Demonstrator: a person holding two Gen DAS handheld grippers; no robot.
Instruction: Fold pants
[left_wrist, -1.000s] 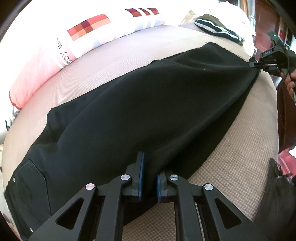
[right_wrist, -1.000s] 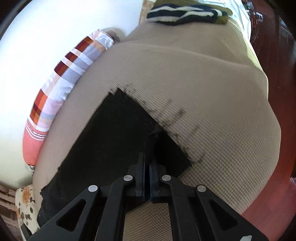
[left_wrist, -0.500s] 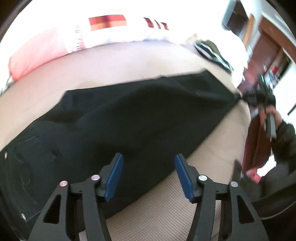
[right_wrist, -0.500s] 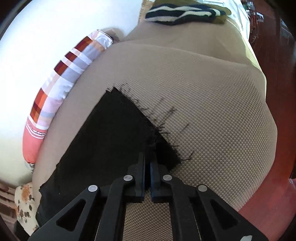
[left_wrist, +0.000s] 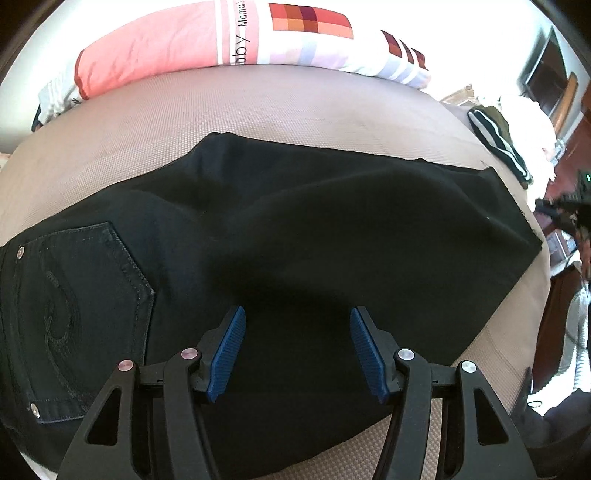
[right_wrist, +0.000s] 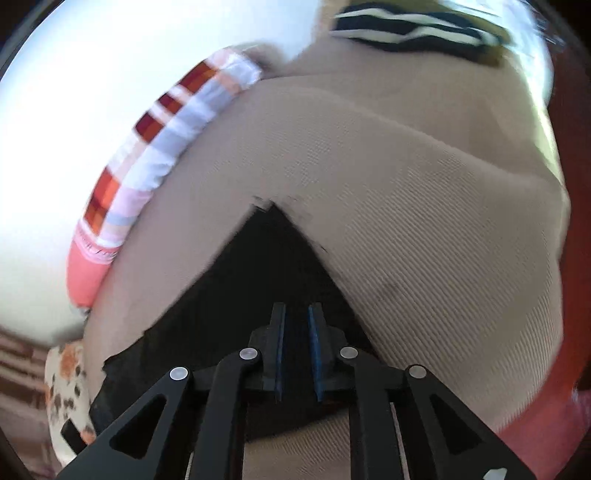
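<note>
Left wrist cam: my left gripper (left_wrist: 297, 349) has its fingers spread wide over the black pants (left_wrist: 332, 229), which lie flat across the beige bed (left_wrist: 258, 99), nothing pinched. Right wrist cam's blurry, but my right gripper (right_wrist: 296, 347) has just been opening, a narrow gap now, above the pants' frayed hem, not clamping it.

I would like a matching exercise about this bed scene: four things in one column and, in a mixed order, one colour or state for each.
Things:
1. pants
2. pillow
3. left gripper
4. striped garment

Colour or state:
A. pink and white with checked squares
B. jaws wide apart, nothing pinched
C. black, spread flat on the bed cover
D. dark with white stripes, at the far corner

Pairs: 1-C, 2-A, 3-B, 4-D
</note>
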